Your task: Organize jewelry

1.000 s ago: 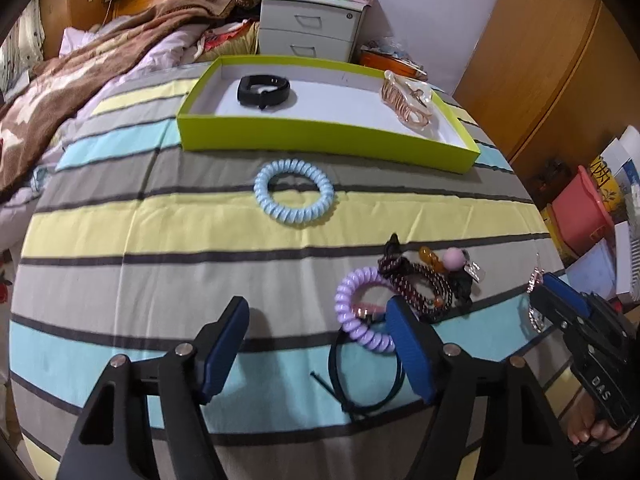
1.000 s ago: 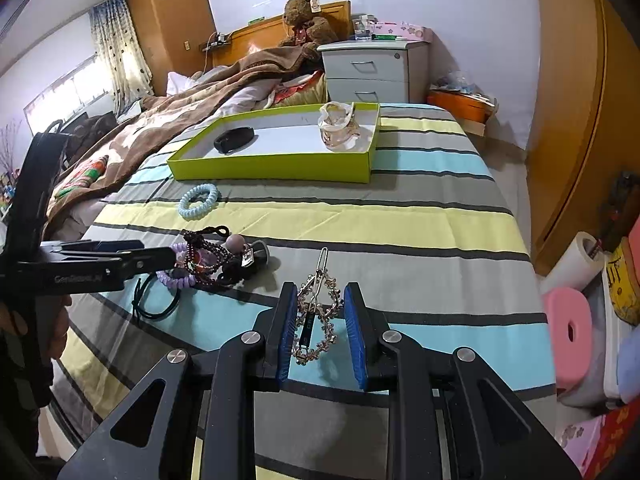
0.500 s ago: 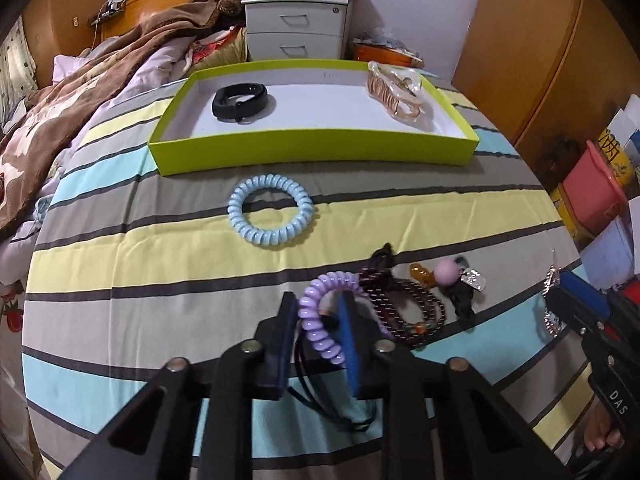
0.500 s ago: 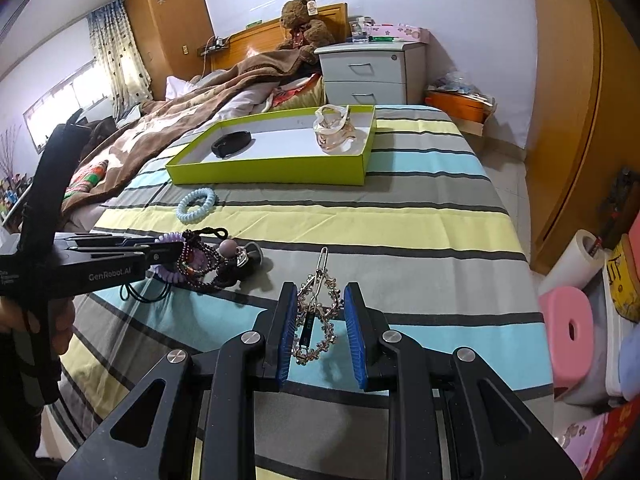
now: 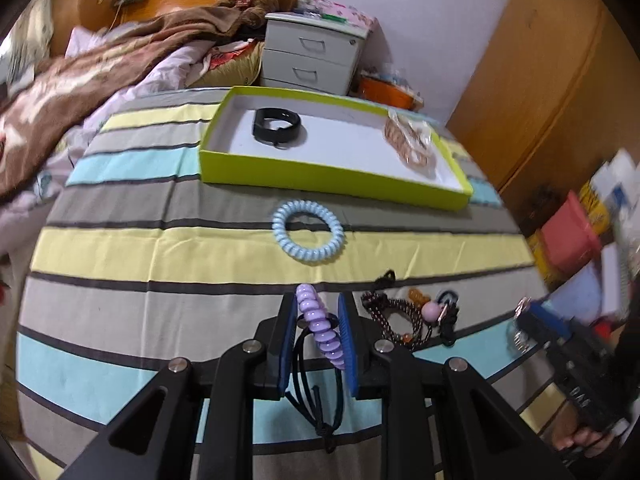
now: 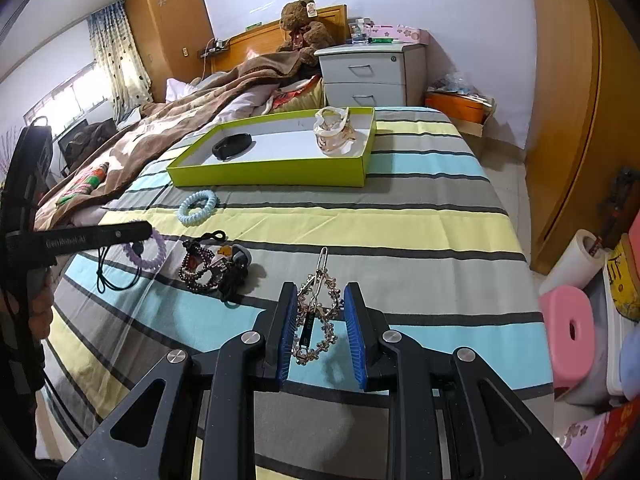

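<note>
Left wrist view: left tongs [image 5: 318, 334] clamp the purple coil bracelet [image 5: 320, 330], a black cord [image 5: 316, 396] dangling; lift clear before carrying to the far green tray [image 5: 332, 170].
Right wrist view: right tongs [image 6: 320, 326], narrowly parted, pinch the chain bracelet [image 6: 318, 312] over the near bed [image 6: 400, 232]; hold steady.

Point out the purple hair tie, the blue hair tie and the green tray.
purple hair tie [image 5: 320, 328], left wrist view, middle coils.
blue hair tie [image 5: 308, 255], left wrist view, near coils.
green tray [image 6: 264, 171], right wrist view, front wall.
</note>
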The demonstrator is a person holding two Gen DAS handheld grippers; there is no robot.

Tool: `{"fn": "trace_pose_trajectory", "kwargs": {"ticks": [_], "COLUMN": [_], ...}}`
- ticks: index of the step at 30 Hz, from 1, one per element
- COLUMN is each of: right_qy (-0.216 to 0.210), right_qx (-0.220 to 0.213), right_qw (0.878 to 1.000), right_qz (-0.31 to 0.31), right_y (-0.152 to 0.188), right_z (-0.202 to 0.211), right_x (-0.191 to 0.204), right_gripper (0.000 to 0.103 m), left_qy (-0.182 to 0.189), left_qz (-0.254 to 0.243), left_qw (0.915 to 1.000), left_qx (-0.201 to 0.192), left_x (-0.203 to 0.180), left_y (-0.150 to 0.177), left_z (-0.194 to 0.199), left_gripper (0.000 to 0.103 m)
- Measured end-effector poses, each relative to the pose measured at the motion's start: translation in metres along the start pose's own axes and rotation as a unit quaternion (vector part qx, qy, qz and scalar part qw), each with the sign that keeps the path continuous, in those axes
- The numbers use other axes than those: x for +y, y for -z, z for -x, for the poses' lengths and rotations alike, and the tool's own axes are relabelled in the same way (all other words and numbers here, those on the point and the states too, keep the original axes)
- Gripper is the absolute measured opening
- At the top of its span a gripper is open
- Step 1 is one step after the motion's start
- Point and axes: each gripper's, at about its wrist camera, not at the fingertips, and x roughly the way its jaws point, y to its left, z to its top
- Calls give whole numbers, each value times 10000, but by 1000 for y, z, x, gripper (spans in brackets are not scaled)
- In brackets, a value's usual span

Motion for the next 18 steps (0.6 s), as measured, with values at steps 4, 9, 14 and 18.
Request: {"fn": "trace_pose_trajectory", "kwargs": {"ticks": [4, 9, 14, 18], "right_qy": [3, 26, 27, 37], "right_qx": [14, 11, 17, 10], "right_qw": [10000, 10000, 10000, 10000], "right_qz": [13, 16, 14, 9], "right_y": [-1, -1, -1, -1], "right_z": [0, 0, -1, -2], "right_x": [1, 2, 1, 2], "right_gripper": [25, 25, 25, 25], "left_qy": [115, 97, -84, -269], "left_qz": [122, 188, 35, -60], "left_qw": [9997, 9991, 9989, 9985], "left_qx": [201, 377, 456, 475], "left_x": [13, 19, 13, 10], "left_y": [1, 2, 0, 0], "left_z": [-4, -10, -18, -21], "left_gripper": [24, 32, 35, 18]}}
